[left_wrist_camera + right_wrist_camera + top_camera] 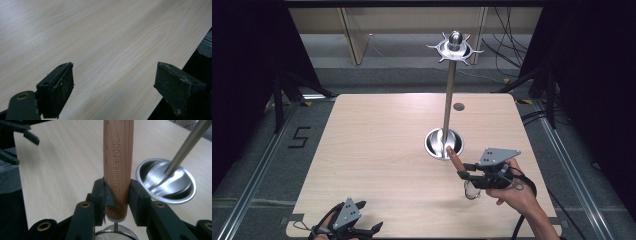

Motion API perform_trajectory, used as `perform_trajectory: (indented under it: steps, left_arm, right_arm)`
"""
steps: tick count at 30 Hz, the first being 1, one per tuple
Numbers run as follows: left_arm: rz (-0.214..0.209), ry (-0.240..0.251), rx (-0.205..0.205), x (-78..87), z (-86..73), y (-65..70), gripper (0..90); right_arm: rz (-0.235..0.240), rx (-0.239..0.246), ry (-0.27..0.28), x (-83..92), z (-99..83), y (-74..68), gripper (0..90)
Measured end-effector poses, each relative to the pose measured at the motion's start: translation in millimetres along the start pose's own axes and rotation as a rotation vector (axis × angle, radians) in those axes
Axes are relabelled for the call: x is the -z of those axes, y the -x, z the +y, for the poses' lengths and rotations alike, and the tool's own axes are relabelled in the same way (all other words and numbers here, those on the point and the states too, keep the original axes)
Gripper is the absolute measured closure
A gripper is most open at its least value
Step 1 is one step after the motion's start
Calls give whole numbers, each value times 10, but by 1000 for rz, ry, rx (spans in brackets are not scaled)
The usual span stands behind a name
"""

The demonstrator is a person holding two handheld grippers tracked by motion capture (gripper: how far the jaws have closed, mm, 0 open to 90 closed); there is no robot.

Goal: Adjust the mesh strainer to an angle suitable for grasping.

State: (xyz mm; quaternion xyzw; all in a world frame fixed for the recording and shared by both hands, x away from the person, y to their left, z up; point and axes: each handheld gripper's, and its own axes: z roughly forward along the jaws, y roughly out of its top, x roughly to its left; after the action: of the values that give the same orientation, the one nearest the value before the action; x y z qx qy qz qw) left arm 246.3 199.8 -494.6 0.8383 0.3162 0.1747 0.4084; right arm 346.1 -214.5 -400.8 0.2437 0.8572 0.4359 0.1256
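Wooden strainer handle (117,167) sits clamped in the right gripper (473,176), just beside the steel stand (444,142). Left gripper (113,87) gapes open, holding nothing, well apart. Lifting appears underway; hanging on the stand's top hooks (454,48) likely follows.

The left gripper (113,87) hangs wide apart (nothing between) over the table (100,37).

The strainer (117,165) has a round wooden handle with "KITCHEN TOOL" pressed into the grain along its length. A thin metal stem joins the handle to a wire-mesh bowl with a metal rim. It is held clear of the table, towards the near right corner, handle uppermost and tilted, mesh bowl hanging below, just beside the stand's round steel base (443,142).
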Motion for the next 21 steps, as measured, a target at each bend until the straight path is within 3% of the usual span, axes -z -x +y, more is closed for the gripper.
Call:
perform_trajectory:
  steps: [2,3,5,8,9,11,15,16,17,19,21]
  left_arm:
    - [-5,-9,10,7,-3,7,150]
    - [-3,-12,11,8,-3,6,150]
    - [-3,-7,10,5,-4,5,150]
    - [-4,-15,9,10,-2,5,150]
    - [-3,-10,13,6,-2,7,150]
    - [-5,-12,9,10,-2,5,150]
    - [-1,-5,50,2,-11,29,150]
    - [-3,-2,13,3,-5,6,150]
    - [-1,-11,43,6,-10,24,150]
    - [1,-10,45,6,-9,26,150]
    - [-6,-12,9,10,-2,6,150]
  right_arm:
    - [-3,15,25,8,80,49,692]
    - [-20,-10,39,18,102,37,692]
    - [-26,-8,51,61,177,67,692]
    - [-54,3,110,113,282,133,692]
    - [-71,-28,142,140,346,153,692]
    - [-75,-22,148,158,381,184,692]
    - [-115,-33,213,195,521,249,692]
    - [-115,-33,213,195,521,249,692]
    - [-126,-33,227,218,572,263,692]
    - [-144,-38,230,260,628,273,692]
    - [-148,-30,234,291,674,290,692]
